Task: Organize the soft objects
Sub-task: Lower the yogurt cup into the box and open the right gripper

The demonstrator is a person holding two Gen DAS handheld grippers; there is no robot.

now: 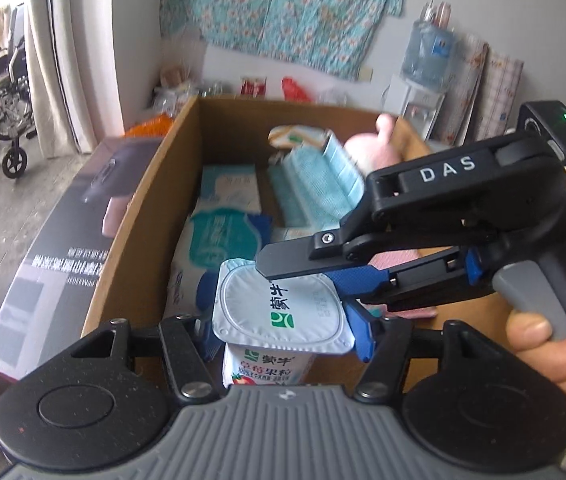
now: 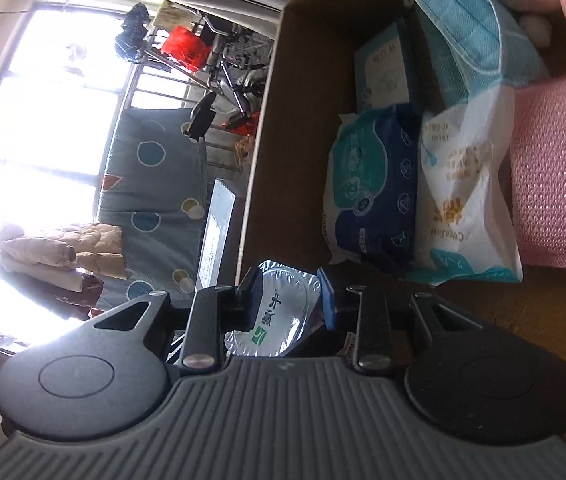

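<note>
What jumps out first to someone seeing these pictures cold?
A yogurt cup with a foil lid fills the near centre, pinched from both sides by the left gripper and by the right gripper reaching in from the right. Behind it an open cardboard box holds soft packs, among them a blue wipes pack and a pink cloth to the right.

Open cardboard box (image 1: 187, 128) holds the soft stuff: blue-and-white wipes pack (image 2: 375, 184) next to white snack bag (image 2: 467, 200), pink cloth (image 2: 559, 184) at its other side, teal masks pack (image 2: 471, 32) w/ light-blue tissue pack (image 2: 383, 68) further in.
</note>
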